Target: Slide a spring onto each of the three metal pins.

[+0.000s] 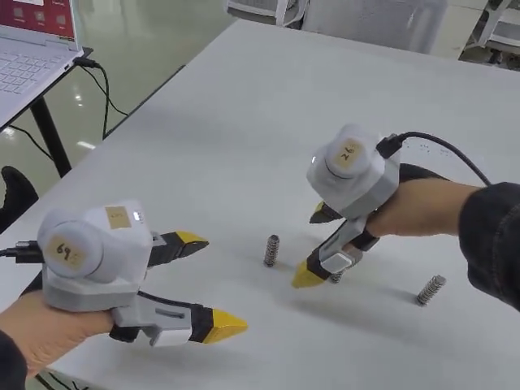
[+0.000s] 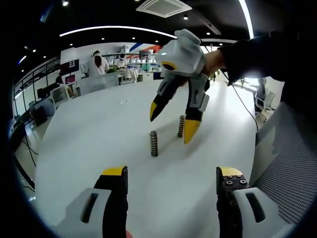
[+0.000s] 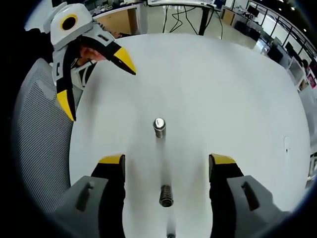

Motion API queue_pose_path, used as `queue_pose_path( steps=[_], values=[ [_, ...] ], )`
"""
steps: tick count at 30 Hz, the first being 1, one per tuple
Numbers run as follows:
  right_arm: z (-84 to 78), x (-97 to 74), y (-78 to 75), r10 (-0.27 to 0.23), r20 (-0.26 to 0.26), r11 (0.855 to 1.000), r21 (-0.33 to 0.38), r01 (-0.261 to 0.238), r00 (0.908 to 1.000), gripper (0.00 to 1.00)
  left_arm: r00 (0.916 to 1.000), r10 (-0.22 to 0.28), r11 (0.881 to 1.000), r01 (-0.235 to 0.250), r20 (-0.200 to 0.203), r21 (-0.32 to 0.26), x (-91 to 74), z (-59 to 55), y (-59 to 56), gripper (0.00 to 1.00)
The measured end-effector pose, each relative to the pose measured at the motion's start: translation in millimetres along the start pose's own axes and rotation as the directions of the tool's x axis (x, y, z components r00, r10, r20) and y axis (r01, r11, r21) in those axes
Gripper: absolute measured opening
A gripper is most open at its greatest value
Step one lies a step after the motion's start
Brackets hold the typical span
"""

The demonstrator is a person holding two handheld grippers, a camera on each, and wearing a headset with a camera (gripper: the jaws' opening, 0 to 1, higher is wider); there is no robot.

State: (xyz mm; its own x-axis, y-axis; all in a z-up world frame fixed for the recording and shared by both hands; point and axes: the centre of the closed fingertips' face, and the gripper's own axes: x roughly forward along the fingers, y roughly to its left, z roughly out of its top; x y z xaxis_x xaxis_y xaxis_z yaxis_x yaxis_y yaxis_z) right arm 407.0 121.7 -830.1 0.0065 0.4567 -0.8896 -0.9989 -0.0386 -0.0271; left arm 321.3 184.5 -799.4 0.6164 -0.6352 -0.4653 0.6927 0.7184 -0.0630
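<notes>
You are working at a white table [image 1: 244, 114] in a bright open office, with a laptop [image 1: 28, 49] sitting off to its left. Tags are reading 69 on your left gripper [image 1: 223, 283] and 26 on your right gripper [image 1: 309, 246]. Both are gaping wide and gripping nothing. An upright spring [image 1: 271, 250] is standing between them, and a second spring [image 1: 431, 290] is lying farther right. The right gripper view is also showing a mesh chair [image 3: 42, 144]

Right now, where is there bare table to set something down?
The far half of the table, beyond the right claw, is bare. So is the near edge between the left claw and the end spring. Crowded: around the right claw, among the three springs.
</notes>
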Motion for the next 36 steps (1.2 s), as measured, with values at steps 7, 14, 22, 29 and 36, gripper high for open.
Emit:
queue_pose_path(
  steps=[7,14,22,29,36],
  values=[
    [-3.5,-7.9,-3.0,-0.021,0.036,1.0,0.023,0.02,0.9991,0.8,1.0,0.002,1.0,-0.002,-0.002,0.002,0.0,2.2,-0.2,0.71],
    [-7.7,-13.6,-5.6,-0.04,0.074,0.998,0.054,0.036,0.9964,0.85,1.0,0.005,1.0,-0.005,0.001,0.007,0.0,5.8,-0.9,0.72],
    [-15.1,-22.7,-10.1,-0.083,0.116,0.993,0.087,0.073,0.9897,0.91,1.0,0.008,1.0,-0.008,0.0,0.011,0.0,8.7,-0.7,0.73],
    [-21.4,-32.0,-12.7,-0.118,0.15,0.987,0.122,0.1,0.9816,0.94,0.9999,0.011,1.0,-0.011,0.008,0.01,1.3,13.2,-0.1,0.73],
    [-32.0,-41.9,-17.0,-0.156,0.173,0.978,0.166,0.127,0.9724,0.96,0.9999,0.007,1.0,-0.007,0.007,0.016,1.9,14.9,0.5,0.73]
  ],
)
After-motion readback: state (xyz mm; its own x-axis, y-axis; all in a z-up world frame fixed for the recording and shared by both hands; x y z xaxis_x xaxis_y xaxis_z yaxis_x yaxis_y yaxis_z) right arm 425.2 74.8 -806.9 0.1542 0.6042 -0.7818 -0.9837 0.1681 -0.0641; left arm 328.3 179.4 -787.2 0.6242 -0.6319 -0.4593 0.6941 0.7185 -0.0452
